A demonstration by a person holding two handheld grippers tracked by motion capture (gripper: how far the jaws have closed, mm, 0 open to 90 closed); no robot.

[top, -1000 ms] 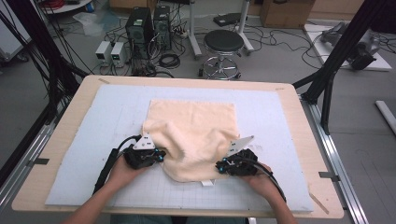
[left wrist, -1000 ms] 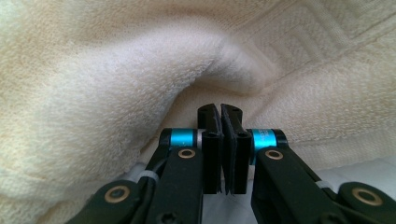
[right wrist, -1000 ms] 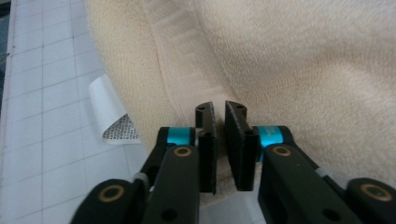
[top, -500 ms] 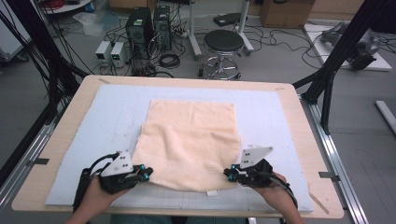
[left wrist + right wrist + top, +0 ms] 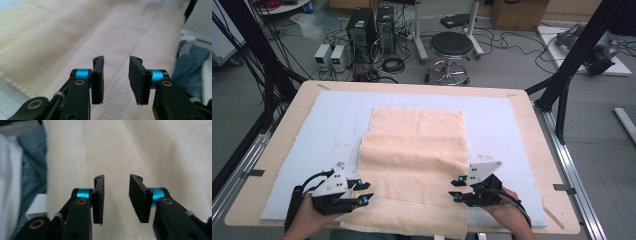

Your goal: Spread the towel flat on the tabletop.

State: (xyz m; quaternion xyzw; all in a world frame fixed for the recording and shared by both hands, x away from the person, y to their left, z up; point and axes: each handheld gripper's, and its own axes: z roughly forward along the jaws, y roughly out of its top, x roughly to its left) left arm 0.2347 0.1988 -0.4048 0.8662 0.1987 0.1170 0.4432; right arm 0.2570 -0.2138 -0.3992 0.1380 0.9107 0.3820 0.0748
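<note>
A cream towel (image 5: 414,150) lies spread flat on the pale blue mat (image 5: 332,120), its near edge hanging over the table's front. My left gripper (image 5: 368,191) sits at the towel's near left edge, my right gripper (image 5: 453,188) at its near right edge, and the two point toward each other. Both pairs of jaws have just been opening. In the left gripper view the left gripper (image 5: 116,60) stands open above the towel (image 5: 75,37) with nothing between the pads. The right gripper (image 5: 116,177) is likewise open over the towel (image 5: 150,150).
The mat covers most of the wooden table (image 5: 302,105). The person's jeans (image 5: 190,65) show beyond the table's front edge. Behind the table stand a round stool (image 5: 451,47), computer towers (image 5: 362,25) and cables. Black frame posts (image 5: 582,45) rise at both sides.
The towel, bunched with a fold a second ago, was drawn toward the near edge and now lies flat. Both grippers moved outward and back, then let go of its corners and opened.
</note>
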